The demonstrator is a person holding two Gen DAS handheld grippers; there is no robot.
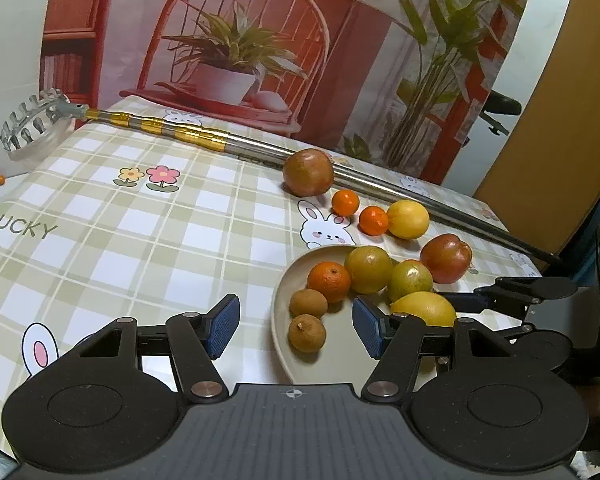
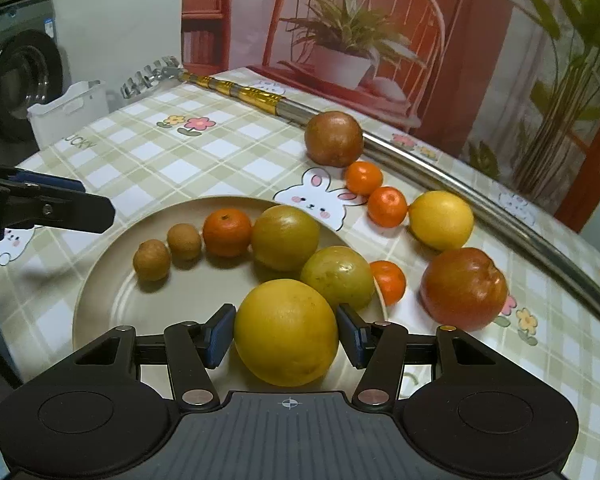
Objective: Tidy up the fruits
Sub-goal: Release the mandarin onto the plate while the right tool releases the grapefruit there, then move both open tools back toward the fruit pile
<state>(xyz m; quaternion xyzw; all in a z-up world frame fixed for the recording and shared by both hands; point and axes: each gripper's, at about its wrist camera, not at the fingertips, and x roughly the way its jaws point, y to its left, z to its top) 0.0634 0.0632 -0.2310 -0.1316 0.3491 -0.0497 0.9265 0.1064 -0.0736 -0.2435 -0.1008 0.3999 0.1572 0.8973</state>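
Right claw (image 2: 286,330) brackets a lemon (image 2: 286,332) on the near part of the plate (image 2: 112,300); the pads sit beside its widest girth, though contact cannot be confirmed. Left claw (image 1: 296,326) hangs wide and empty over the plate's edge. The lemon looks firm, fairly heavy, round and waxy, likely to roll or slip; hold it across the middle. One small orange (image 2: 388,282) is half hidden behind a green fruit (image 2: 338,278), and the lemon's underside is out of sight.
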